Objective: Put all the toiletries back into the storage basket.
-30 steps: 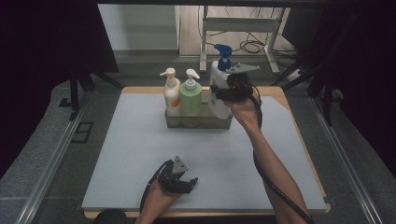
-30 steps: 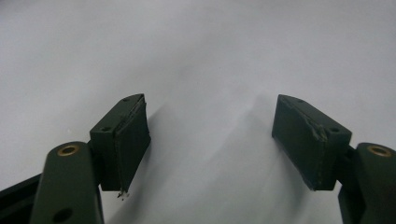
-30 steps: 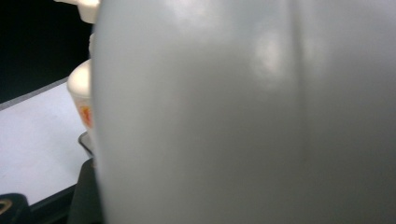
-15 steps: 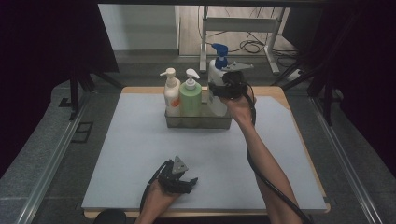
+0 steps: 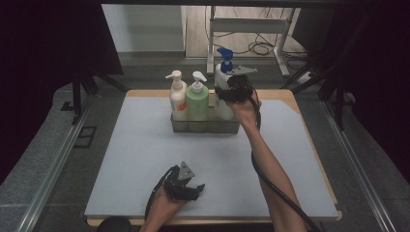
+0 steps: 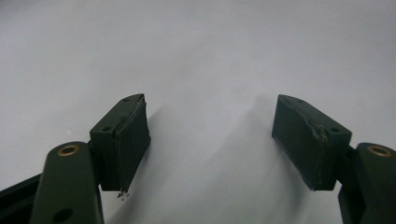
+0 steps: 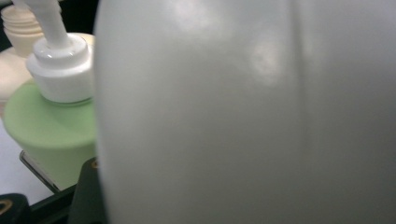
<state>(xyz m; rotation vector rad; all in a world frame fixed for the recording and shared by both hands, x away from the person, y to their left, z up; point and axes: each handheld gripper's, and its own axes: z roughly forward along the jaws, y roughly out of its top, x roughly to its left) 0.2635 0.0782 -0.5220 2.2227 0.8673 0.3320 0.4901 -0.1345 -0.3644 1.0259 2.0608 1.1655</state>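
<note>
The right gripper point(image 5: 231, 92) is clenching the white bottle with the blue pump point(image 5: 222, 72) and, having sunk since a second ago, is lowering it into the right end of the clear tray point(image 5: 205, 126), beside the green bottle point(image 5: 197, 104) and cream bottle point(image 5: 177, 96). The left gripper point(image 5: 191, 189) is resting released on the near part of the grey mat point(image 5: 135, 145), unmoved.

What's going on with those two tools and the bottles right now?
Left tool open, idle on the mat. Right tool gripping the white bottle with blue pump over the tray. Green bottle close beside.
</note>
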